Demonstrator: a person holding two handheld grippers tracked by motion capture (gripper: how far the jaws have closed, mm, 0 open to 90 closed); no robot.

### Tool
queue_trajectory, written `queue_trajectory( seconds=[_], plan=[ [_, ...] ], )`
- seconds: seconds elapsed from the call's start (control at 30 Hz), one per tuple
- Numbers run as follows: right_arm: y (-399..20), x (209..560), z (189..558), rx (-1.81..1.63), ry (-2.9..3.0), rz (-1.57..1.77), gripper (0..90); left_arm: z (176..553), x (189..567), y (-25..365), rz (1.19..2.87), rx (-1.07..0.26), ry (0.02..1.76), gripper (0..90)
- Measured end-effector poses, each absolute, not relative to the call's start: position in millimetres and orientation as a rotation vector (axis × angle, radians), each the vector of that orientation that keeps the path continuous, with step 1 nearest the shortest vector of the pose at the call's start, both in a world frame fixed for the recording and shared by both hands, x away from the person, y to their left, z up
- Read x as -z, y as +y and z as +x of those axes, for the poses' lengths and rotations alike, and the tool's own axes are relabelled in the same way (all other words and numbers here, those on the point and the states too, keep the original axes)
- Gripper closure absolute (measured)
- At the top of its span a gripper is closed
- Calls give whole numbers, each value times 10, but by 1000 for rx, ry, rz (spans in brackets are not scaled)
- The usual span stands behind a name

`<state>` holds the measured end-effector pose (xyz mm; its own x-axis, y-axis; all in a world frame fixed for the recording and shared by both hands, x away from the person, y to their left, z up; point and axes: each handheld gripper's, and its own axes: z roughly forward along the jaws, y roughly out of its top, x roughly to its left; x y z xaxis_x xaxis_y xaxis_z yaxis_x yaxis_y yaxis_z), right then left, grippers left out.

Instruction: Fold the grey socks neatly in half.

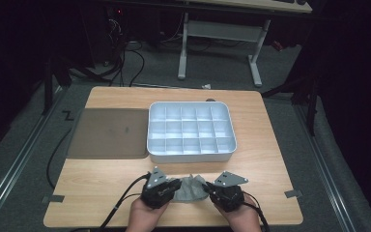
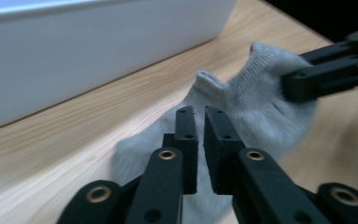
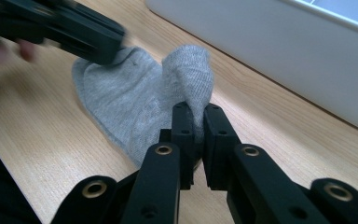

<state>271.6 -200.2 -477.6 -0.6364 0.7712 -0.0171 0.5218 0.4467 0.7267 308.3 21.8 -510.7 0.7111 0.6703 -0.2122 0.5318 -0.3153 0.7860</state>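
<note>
A grey sock (image 1: 189, 191) lies crumpled on the wooden table (image 1: 101, 179) near its front edge, between the two hand-held grippers. My left gripper (image 1: 176, 186) is at the sock's left end; in the left gripper view its jaws (image 2: 203, 116) stand almost together over the sock (image 2: 261, 93), shut on the fabric. My right gripper (image 1: 207, 189) is shut on the sock's raised cuff, which is pinched between the jaws (image 3: 196, 114) in the right gripper view. The sock (image 3: 130, 93) stretches from there to the left gripper (image 3: 107, 46).
A white tray (image 1: 191, 157) with several small compartments stands just behind the sock, its wall close in both gripper views (image 2: 74, 56) (image 3: 284, 51). A flat grey-brown mat (image 1: 108, 133) lies left of the tray. A desk frame and cables stand on the floor beyond the table.
</note>
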Motion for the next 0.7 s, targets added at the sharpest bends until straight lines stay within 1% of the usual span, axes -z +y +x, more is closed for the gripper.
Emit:
queue_trajectory(
  seconds=[0.07,0.13,0.23,0.4,0.57,0.6,0.67,0.7],
  plan=[
    [-2014,4762,2713,-1011,2353,1102,851,3117,5155,95,2034,-161,924,881],
    [-2029,4761,2713,-1009,2353,1106,851,3094,5189,3,2051,-153,897,881],
    [-2041,4807,2728,-1000,2361,1111,851,3098,5269,-75,2074,-130,909,879],
    [-2055,4859,2738,-1027,2351,1135,850,3084,5284,-161,2109,-172,894,882],
    [-2009,4793,2742,-1069,2342,1119,851,3074,5300,-174,2085,-154,896,878],
    [-1990,4779,2742,-1072,2341,1109,851,3072,5299,-167,2076,-144,900,867],
    [-1965,4763,2746,-1062,2340,1096,852,3078,5273,-106,2042,-129,909,804],
    [-1966,4759,2752,-1056,2336,1096,852,3081,5248,-53,2015,-119,913,786]
  ],
)
